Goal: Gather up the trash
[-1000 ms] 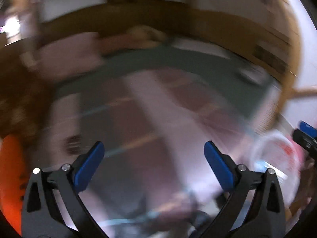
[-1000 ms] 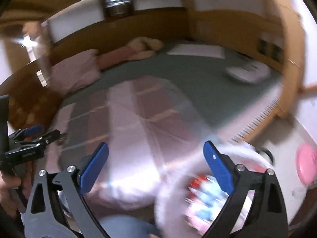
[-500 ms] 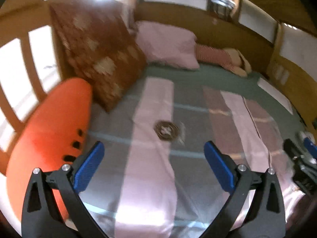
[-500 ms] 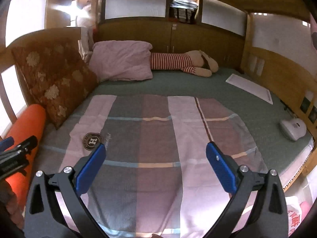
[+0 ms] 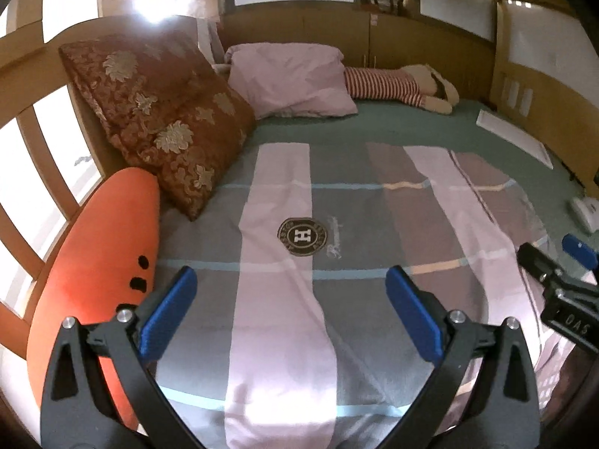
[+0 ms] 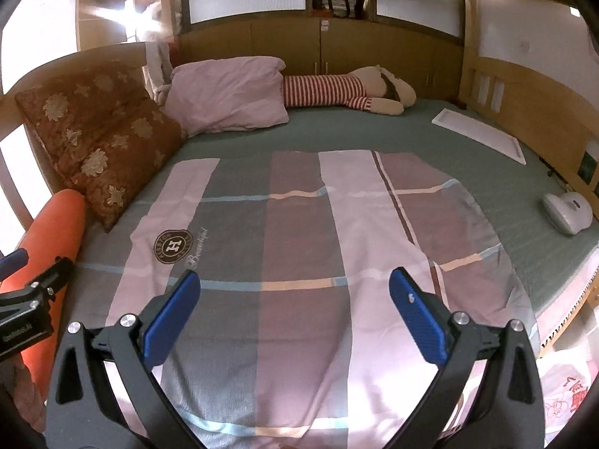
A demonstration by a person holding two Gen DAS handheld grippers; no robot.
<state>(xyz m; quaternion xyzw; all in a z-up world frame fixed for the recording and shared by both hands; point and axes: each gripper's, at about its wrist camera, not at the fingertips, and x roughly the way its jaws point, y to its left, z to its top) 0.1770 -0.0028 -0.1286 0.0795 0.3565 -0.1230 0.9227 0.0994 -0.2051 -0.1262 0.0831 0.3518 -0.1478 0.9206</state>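
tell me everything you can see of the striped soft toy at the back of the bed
The soft toy lies flat across the far end of the bed on the green sheet. It has a red-and-white striped body, beige limbs and long floppy ears. One end is hidden behind the pink pillow; its face can't be made out.

Your left gripper [image 5: 292, 314] and right gripper [image 6: 294, 316] match: black triangular-cutout arms, silver screws behind the fingers [image 5: 168, 314] (blue ribbed pads).

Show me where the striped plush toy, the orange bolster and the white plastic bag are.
striped plush toy [image 6: 322, 91], right wrist view, on its striped body.
orange bolster [image 5: 101, 262], left wrist view, on its middle.
white plastic bag [image 6: 561, 393], right wrist view, on its printed side.
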